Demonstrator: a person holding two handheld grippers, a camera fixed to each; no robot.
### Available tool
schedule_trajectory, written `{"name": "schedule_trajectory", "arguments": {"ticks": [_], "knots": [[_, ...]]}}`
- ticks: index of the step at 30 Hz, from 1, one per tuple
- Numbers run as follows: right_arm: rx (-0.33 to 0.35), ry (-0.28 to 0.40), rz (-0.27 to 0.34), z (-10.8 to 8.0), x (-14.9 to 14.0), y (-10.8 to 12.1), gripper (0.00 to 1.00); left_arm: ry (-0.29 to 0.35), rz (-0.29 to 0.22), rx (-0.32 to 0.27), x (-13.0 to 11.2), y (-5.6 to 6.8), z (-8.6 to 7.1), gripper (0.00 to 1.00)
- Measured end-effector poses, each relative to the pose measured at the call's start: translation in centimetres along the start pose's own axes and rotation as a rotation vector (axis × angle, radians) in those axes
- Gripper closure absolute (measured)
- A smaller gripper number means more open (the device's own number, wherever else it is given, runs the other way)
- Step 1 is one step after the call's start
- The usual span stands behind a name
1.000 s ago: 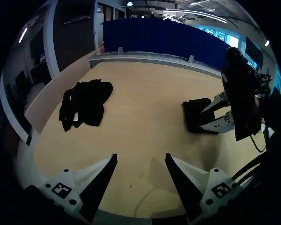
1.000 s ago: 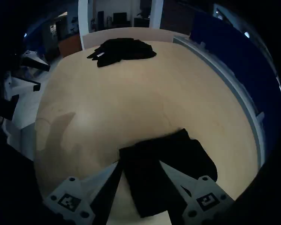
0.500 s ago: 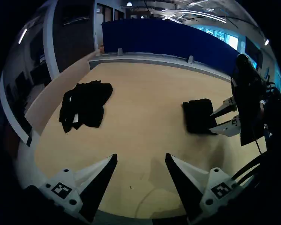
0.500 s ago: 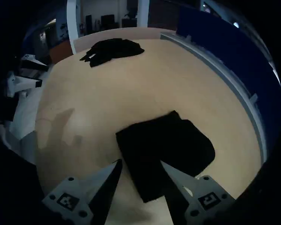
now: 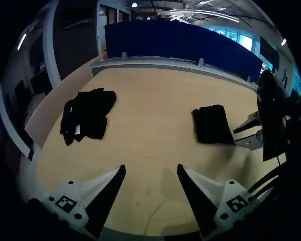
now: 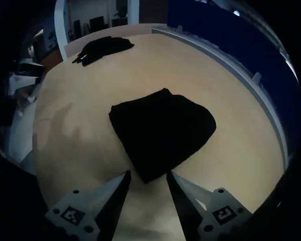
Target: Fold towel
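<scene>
Towel (image 6: 162, 128) lies folded, black, flat (left gripper (image 5: 150, 166), right gripper (image 6: 148, 172): jaws apart).

We see a black towel (image 6: 162, 132) and black cloth heap (image 5: 88, 112) on the pale tan counter (image 5: 150, 100), backed by a deep blue partition (image 5: 174, 40).

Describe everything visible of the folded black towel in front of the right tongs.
The folded towel is black, soft-looking cloth, folded into a compact, roughly rectangular pad with rounded corners. It lies flat on the light wooden table, well apart from the crumpled black pile at the far side. Its near corner points into the gap of the open right tongs, which do not clamp it.
</scene>
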State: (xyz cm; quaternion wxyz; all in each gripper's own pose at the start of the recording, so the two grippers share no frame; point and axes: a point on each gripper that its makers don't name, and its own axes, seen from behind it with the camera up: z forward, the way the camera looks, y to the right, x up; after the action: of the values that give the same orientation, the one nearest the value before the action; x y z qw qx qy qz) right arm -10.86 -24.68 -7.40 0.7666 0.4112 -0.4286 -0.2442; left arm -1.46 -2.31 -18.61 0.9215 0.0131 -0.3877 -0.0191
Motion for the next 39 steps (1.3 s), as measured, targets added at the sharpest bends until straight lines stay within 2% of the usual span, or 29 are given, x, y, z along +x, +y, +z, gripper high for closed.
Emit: {"name": "schedule_trajectory", "arguments": {"ticks": [13,22,26,28,32,39], "knots": [[-0.001,-0.003,0.015,0.7,-0.7,-0.3,0.34,-0.001,0.007,-0.007,0.2,0.6,0.2,0.05],[-0.004,-0.01,0.041,1.2,-1.3,-0.3,0.57,-0.002,0.001,-0.004,0.1,0.4,0.1,0.05],[-0.004,-0.007,0.049,1.3,-1.5,-0.4,0.75,-0.002,0.002,-0.002,0.1,0.3,0.2,0.05],[-0.001,-0.005,0.054,1.3,-1.5,-0.4,0.79,-0.002,0.002,-0.002,0.0,0.3,0.2,0.05],[-0.002,0.002,0.065,1.4,-1.5,-0.4,0.92,-0.003,0.005,-0.001,0.0,0.4,0.2,0.05],[-0.006,0.019,0.053,0.9,-1.1,-0.3,0.95,-0.002,0.01,-0.001,0.1,0.4,0.0,0.05]]}}
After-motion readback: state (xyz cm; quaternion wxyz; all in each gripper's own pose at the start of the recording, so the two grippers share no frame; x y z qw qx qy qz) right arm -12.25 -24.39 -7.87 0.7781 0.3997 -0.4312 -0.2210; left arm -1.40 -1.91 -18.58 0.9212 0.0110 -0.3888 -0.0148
